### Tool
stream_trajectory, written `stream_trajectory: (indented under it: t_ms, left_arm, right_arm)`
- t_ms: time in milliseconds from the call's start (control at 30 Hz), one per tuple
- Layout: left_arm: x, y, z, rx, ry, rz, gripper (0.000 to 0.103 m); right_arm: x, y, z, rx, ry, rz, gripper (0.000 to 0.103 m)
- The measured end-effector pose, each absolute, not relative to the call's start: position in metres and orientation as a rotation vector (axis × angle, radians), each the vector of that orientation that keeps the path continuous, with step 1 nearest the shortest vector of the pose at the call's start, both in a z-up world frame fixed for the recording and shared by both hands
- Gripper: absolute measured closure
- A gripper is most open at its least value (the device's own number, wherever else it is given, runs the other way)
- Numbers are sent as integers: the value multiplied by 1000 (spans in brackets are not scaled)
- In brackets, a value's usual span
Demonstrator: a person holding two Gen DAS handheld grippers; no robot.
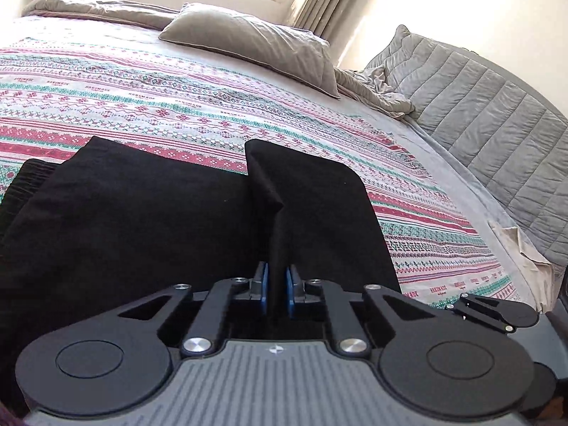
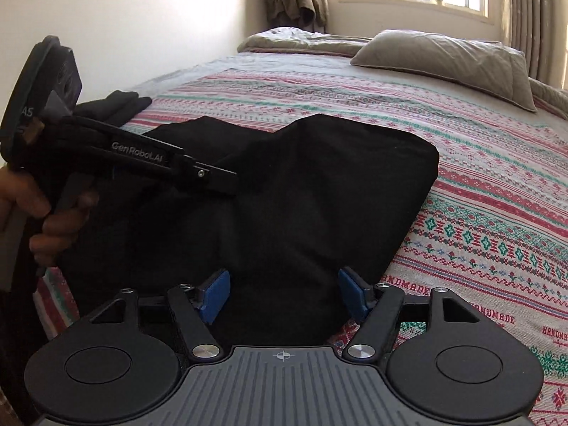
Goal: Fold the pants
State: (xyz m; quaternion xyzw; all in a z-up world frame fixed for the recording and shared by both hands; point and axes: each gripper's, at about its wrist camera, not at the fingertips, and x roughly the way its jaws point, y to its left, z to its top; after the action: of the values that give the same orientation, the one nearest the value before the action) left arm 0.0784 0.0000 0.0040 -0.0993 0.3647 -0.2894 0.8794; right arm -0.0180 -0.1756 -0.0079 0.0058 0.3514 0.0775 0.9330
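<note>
Pants [image 1: 124, 213] lay black on the bed [image 1: 159, 99], left gripper [image 1: 277, 284] level, clamped on a raised fold, right gripper [image 2: 284, 293] level, fingers spread apart over fabric.

Bed [image 1: 419, 163] with striped patterned cover; black pants [image 1: 124, 213], grey pillow [image 1: 255, 42], rumpled grey blanket [image 1: 96, 7] on it

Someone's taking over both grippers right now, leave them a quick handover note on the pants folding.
Left gripper: shut on a raised fold of the black pants.
Right gripper: jaws open around the pants' near edge, gripping nothing.
Pants lie on the patterned bedspread at the bed's near side, already doubled into a thick bundle.
Left: carry the pinched fold over, lay it flat, let go, smooth it.
</note>
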Motion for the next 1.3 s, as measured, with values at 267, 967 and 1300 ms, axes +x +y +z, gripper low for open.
stream_trajectory:
  t_ms: [267,967,1300]
  left_arm:
    - [68,2,27,-141,685,-584,84]
    - [94,147,32,-195,676,-377,84]
    - [122,172,10,-385,818,-519,31]
  right_arm:
    - [-24,-184,7,93,684,165,32]
    - [4,-171,-1,220,728,203,25]
    - [26,-192,-9,517,784,301,25]
